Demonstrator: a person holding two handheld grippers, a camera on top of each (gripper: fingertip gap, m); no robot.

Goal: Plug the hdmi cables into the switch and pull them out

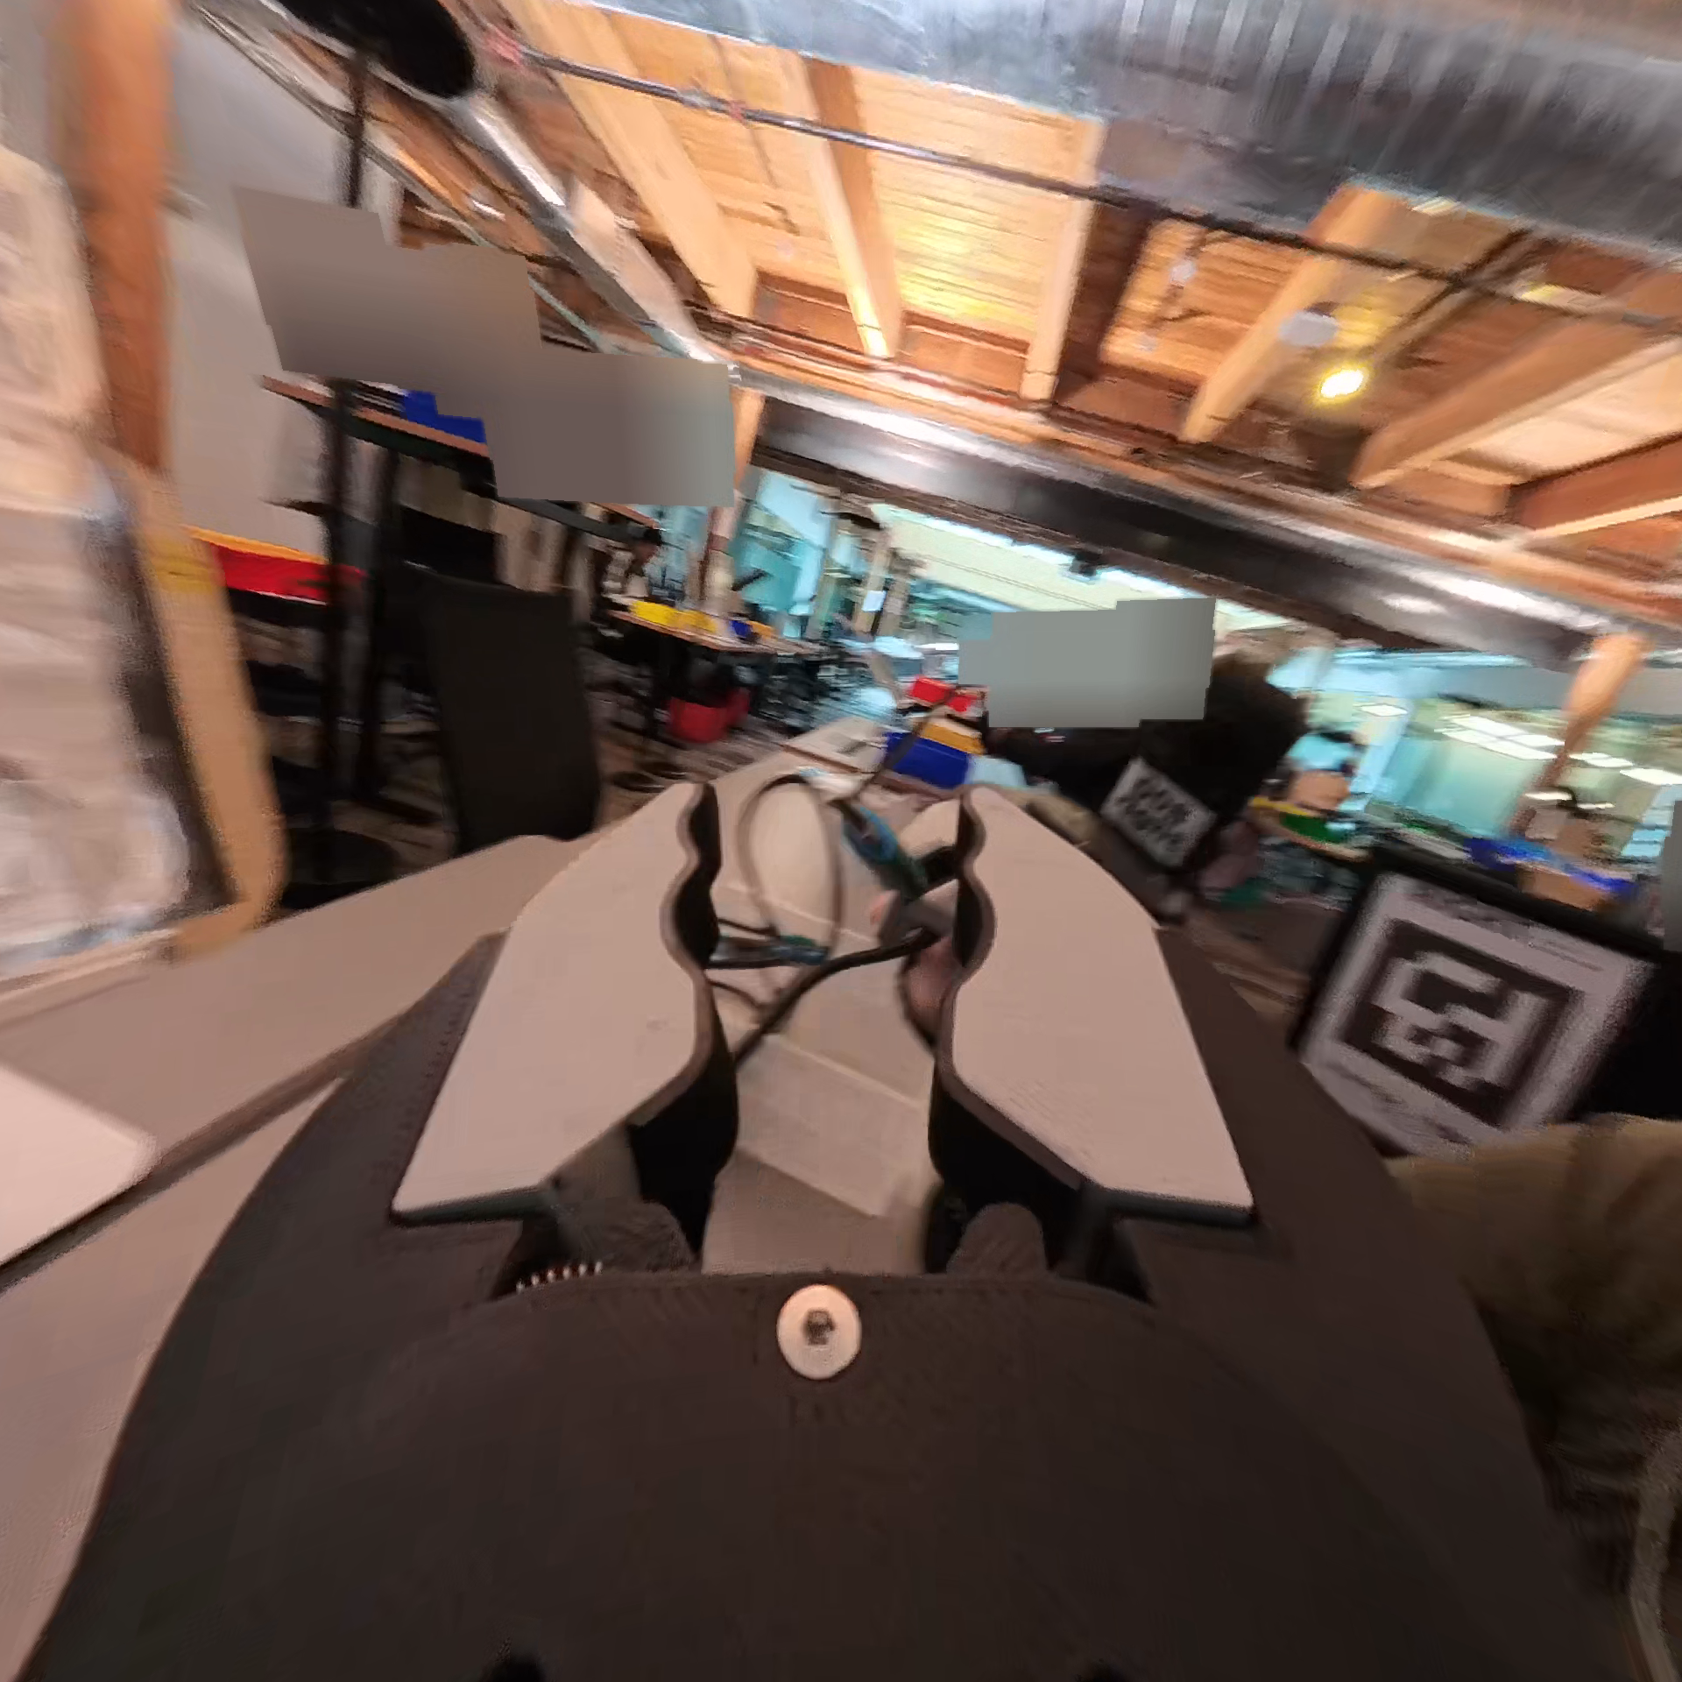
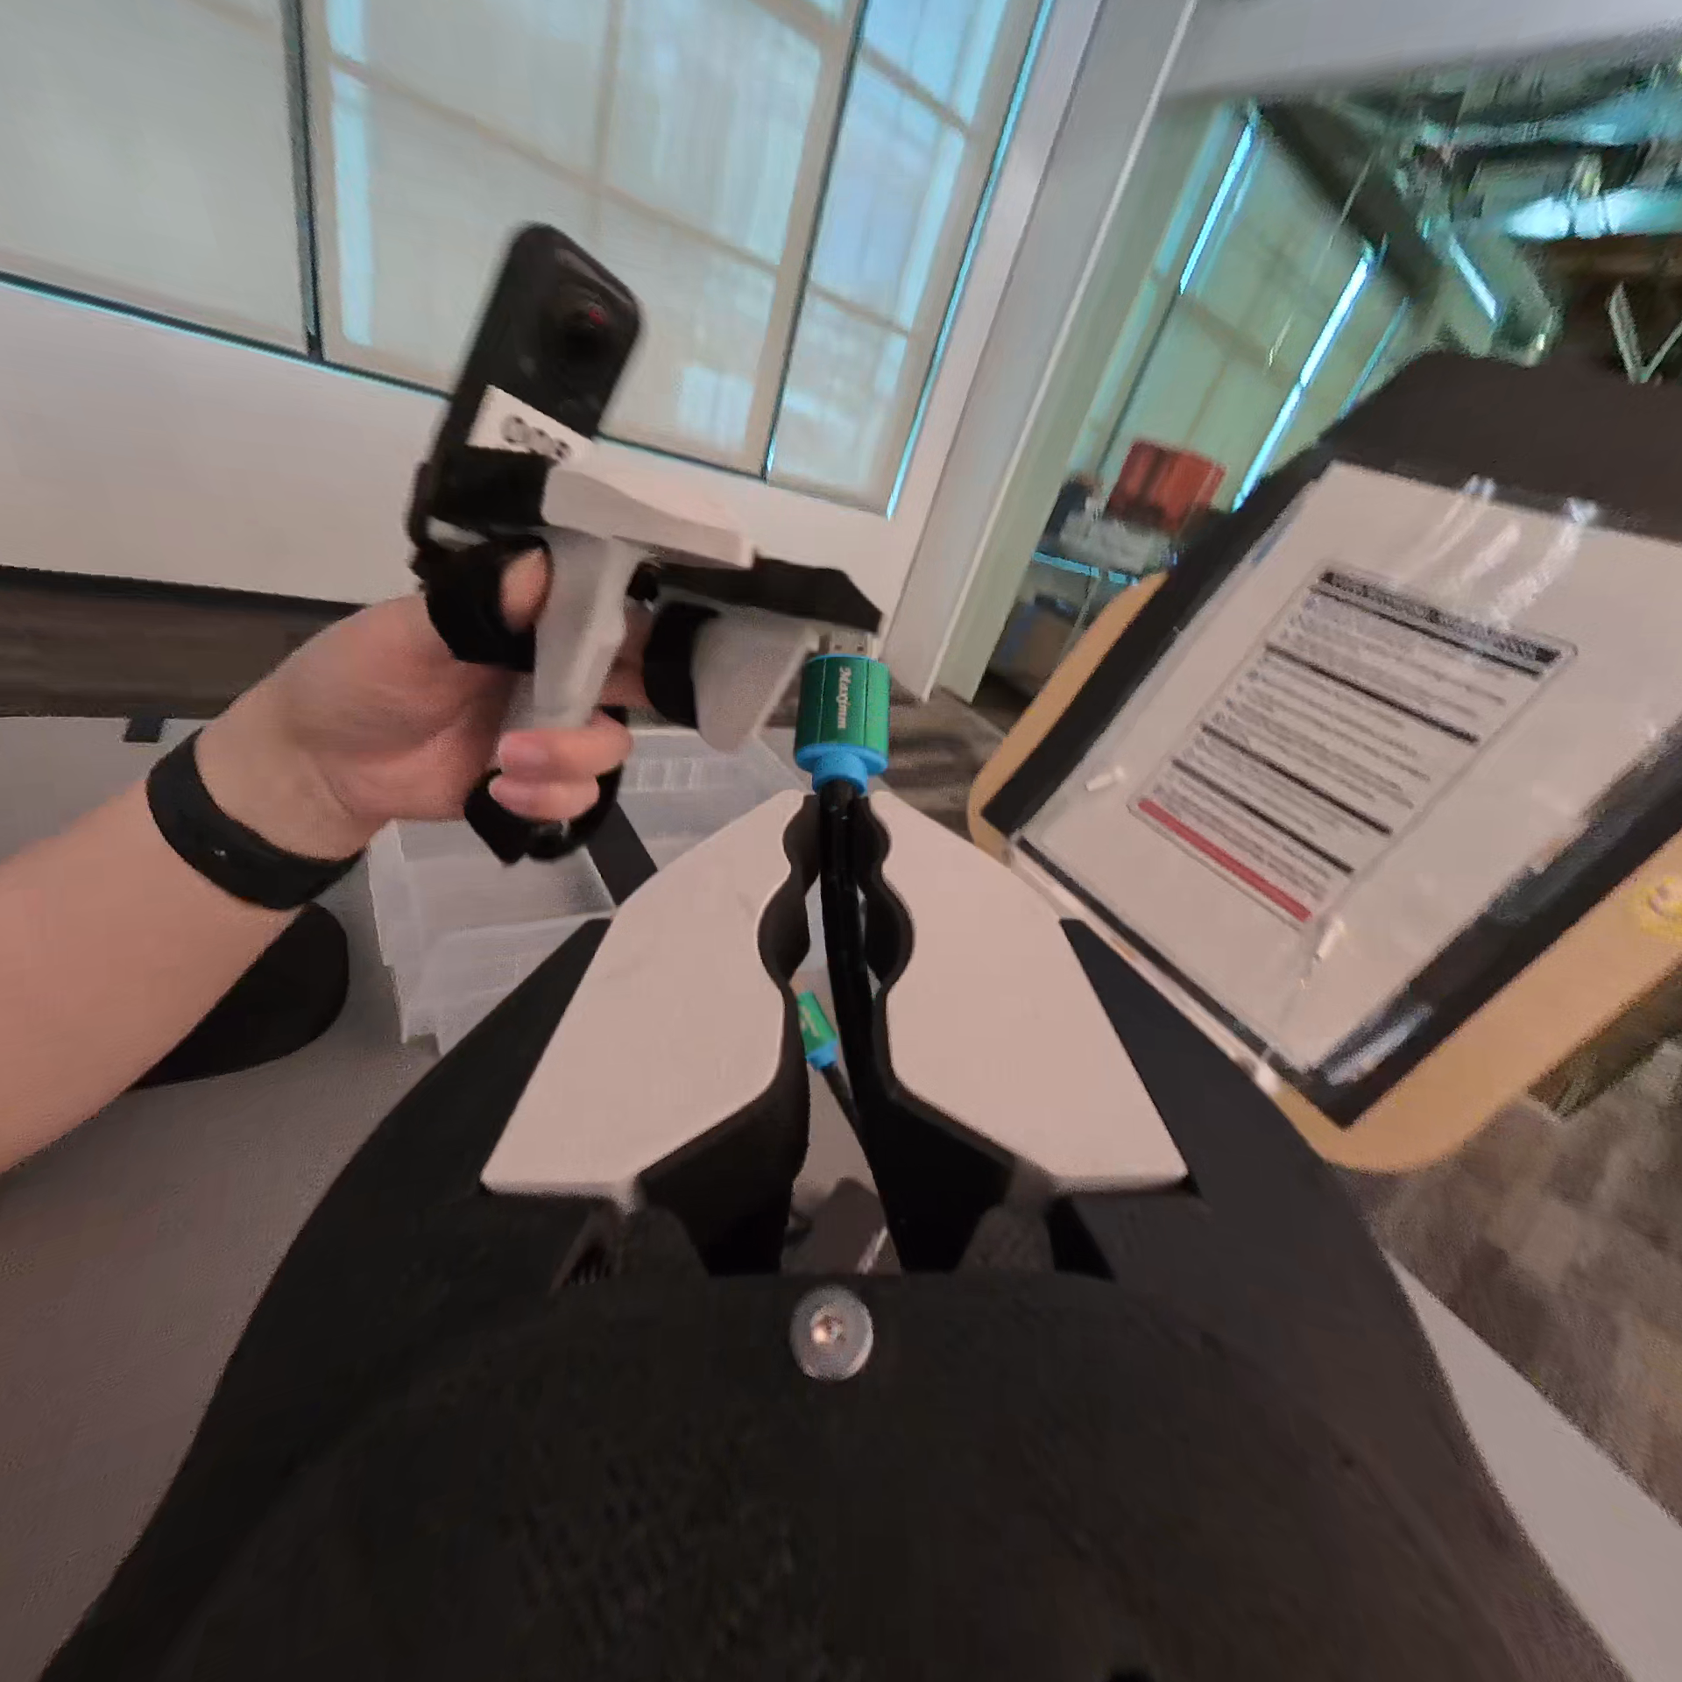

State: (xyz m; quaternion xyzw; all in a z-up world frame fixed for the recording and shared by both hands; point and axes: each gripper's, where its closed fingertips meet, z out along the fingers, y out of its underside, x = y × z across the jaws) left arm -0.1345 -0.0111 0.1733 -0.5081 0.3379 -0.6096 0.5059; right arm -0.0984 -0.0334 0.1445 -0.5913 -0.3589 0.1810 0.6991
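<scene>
Right tool point(image 2: 835, 819) clamps the HDMI cable point(image 2: 842, 919) upright.

This looks like a workshop or lab in an industrial building. At 12 o'clock in the left wrist view there is a bare wooden beam ceiling point(image 1: 956, 255) with a metal duct point(image 1: 1274, 82). Work tables carry coloured bins point(image 1: 928, 755). Printed marker boards point(image 1: 1465, 1001) stand at 3 o'clock.

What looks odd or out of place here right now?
The right gripper grips the HDMI cable by its cord, not the green plug, which sticks up in the air. No switch shows in either view.
</scene>
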